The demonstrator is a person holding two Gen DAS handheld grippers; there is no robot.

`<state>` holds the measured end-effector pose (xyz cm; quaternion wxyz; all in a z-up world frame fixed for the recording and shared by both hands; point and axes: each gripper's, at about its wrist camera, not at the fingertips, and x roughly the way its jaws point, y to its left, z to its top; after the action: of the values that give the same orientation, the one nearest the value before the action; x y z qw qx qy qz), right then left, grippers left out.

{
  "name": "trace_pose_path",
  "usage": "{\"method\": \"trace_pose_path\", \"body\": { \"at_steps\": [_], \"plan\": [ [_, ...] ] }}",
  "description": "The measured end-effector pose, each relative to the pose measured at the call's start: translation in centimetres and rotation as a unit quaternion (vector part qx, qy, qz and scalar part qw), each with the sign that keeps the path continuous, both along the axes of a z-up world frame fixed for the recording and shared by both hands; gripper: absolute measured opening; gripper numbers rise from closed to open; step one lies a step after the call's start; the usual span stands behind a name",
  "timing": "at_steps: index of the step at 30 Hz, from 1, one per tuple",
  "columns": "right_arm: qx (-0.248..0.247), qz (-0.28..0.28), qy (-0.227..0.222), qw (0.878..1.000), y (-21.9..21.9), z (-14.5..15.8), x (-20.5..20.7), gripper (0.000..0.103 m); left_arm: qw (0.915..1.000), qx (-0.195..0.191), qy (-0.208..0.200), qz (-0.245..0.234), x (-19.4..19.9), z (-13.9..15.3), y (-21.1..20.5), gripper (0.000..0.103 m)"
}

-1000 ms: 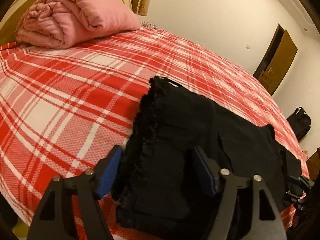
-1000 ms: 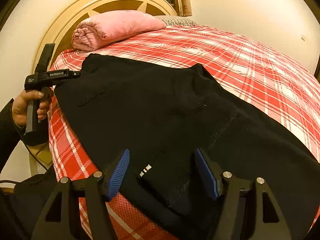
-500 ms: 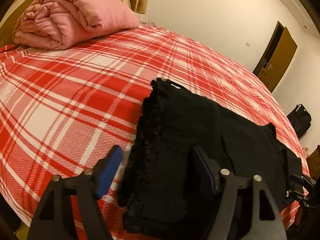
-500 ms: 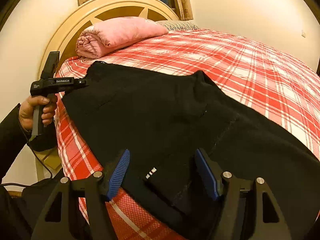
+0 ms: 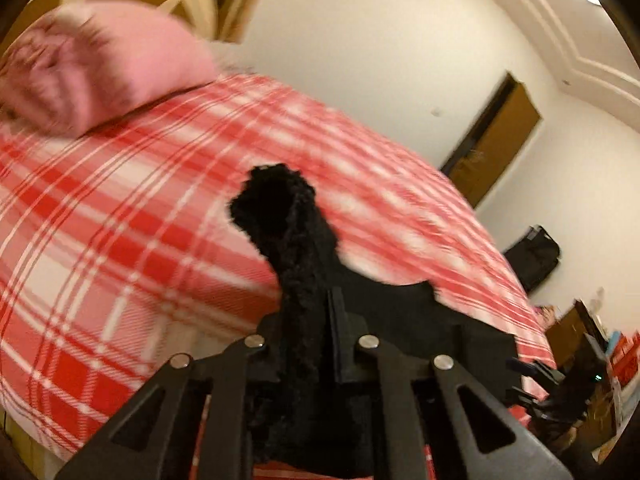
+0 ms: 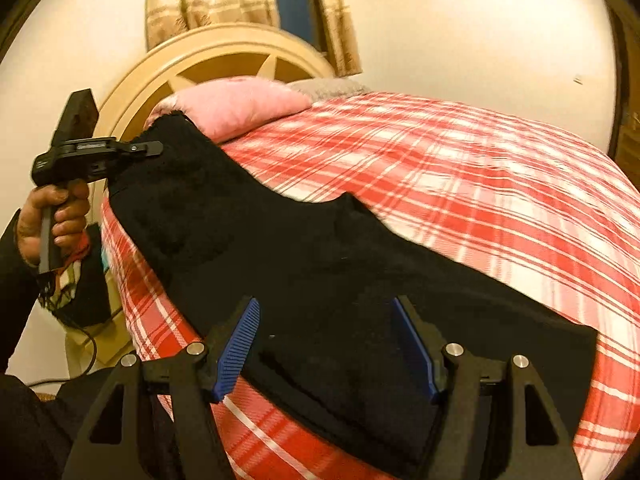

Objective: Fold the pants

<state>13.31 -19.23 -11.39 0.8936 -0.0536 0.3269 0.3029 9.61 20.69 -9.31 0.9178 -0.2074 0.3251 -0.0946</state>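
Black pants (image 6: pixel 304 256) lie along the near edge of a bed with a red and white plaid cover (image 6: pixel 460 184). My left gripper (image 5: pixel 306 320) is shut on the fuzzy leg end of the pants (image 5: pixel 280 208) and lifts it off the bed. In the right wrist view the left gripper (image 6: pixel 148 147) holds that end up at the far left. My right gripper (image 6: pixel 326 344) is open, its blue pads on either side of the waist end, low over the cloth.
A folded pink quilt (image 5: pixel 92 64) lies by the cream headboard (image 6: pixel 208 60). A brown door (image 5: pixel 496 136) and a black bag (image 5: pixel 532 256) stand past the bed's far side. The bed edge drops off at the near left (image 6: pixel 132 280).
My left gripper has shut on the leg end of the pants and raised it off the bed. My right gripper stays open over the waist end.
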Motion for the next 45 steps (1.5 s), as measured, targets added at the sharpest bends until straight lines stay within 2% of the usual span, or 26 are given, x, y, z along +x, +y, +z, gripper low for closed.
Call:
{"method": "trace_pose_path", "body": {
  "at_steps": [5,10,16,21,25,31,34,37,41,45],
  "plan": [
    [0.004,-0.032,-0.008,0.999,-3.4,0.9,-0.5,0.069,0.9973,0.014,-0.03,-0.066,0.5,3.7,-6.4,0.013],
    [0.003,-0.062,-0.015,0.998,-6.7,1.5,-1.3,0.069,0.991,0.031,-0.044,-0.123,1.5,5.2,-12.3,0.013],
    [0.014,-0.12,-0.017,0.992,-11.6,1.9,-1.0,0.069,0.9824,0.032,-0.041,-0.179,3.0,5.4,-17.6,0.012],
    [0.041,-0.173,-0.01,0.984,-16.2,1.7,-0.9,0.069,0.9713,0.034,-0.03,-0.233,3.8,5.2,-22.6,0.012],
    [0.063,-0.215,0.004,0.975,-19.5,0.4,-0.7,0.069,0.9611,0.036,-0.027,-0.272,4.3,5.1,-26.8,0.012],
    [0.103,-0.267,0.032,0.958,-23.4,-0.9,0.0,0.069,0.9451,0.063,-0.002,-0.321,5.2,3.7,-33.4,0.012],
    [0.123,-0.278,0.043,0.952,-24.4,-1.2,0.1,0.069,0.9387,0.086,0.024,-0.333,5.8,1.3,-36.1,0.012],
    [0.133,-0.276,0.051,0.951,-24.7,-1.7,0.5,0.069,0.9335,0.099,0.053,-0.34,5.9,-1.0,-38.5,0.012],
    [0.156,-0.255,0.061,0.952,-24.3,-2.1,0.6,0.069,0.9303,0.117,0.067,-0.341,5.6,-3.2,-40.8,0.012],
    [0.178,-0.248,0.065,0.95,-24.1,-2.3,0.5,0.069,0.929,0.132,0.06,-0.341,5.2,-3.1,-42.2,0.018]
  ]
}}
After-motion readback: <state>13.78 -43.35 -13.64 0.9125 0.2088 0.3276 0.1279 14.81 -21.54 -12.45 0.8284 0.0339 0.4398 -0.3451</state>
